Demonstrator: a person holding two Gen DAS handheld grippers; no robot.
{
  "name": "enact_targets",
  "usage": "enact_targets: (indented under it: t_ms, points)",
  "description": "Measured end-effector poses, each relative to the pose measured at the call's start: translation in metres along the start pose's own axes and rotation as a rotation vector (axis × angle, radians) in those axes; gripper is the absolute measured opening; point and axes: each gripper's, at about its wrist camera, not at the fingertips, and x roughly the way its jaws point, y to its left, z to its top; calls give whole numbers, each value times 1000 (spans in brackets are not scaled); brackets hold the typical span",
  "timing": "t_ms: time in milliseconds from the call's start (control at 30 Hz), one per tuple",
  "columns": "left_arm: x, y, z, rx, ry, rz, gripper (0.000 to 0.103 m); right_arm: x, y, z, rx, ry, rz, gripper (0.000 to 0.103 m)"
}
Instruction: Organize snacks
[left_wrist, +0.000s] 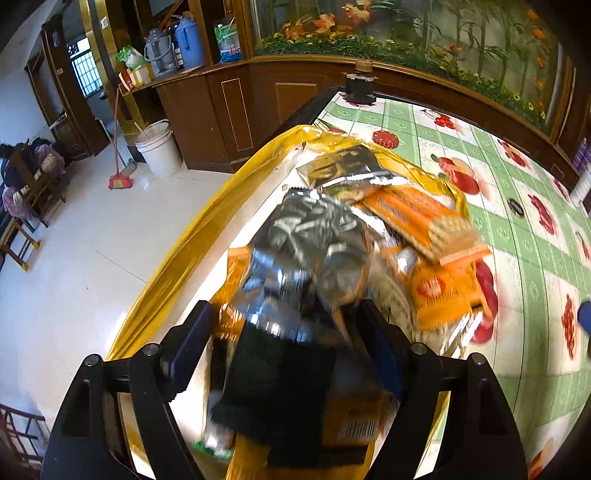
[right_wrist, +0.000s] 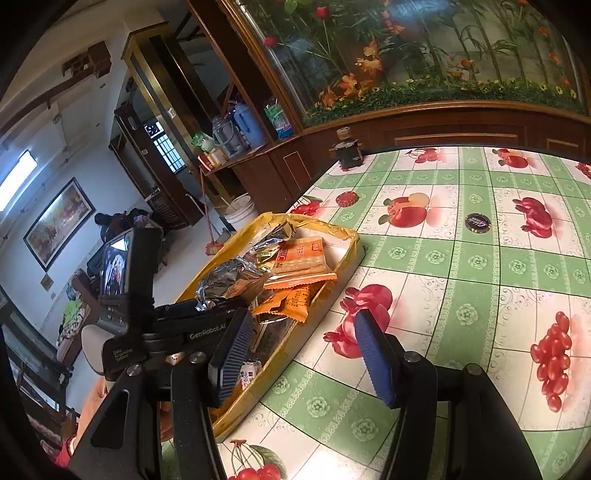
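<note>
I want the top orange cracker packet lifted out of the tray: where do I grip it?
Grip the orange cracker packet by its crimped near end seam, coming from the open table side. It lies flat on top of the pile, that edge overhanging the packets below.

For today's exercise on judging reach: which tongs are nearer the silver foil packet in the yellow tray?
Left. The left tongs straddle the silver foil packet, over the yellow tray. The right tongs hang open beside the tray, over the tablecloth.

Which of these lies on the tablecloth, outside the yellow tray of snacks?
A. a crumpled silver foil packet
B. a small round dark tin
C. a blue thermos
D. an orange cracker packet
B: the small round dark tin sits alone on the fruit-print tablecloth, apart from the yellow tray.
</note>
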Motion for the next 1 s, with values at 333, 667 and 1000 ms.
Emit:
enact_targets:
  t_ms: [333,667,1000]
  points:
    - [-34,4,-36,33,-36,-43,84,-7,17,-6,-28,10,21,64]
    - [-87,30,-67,-15,-156,-82,84,-4,42,-9,-132,45,55,78]
    - [-106,33,-91,-25,-172,-110,84,-11,39,-23,-145,75,64,84]
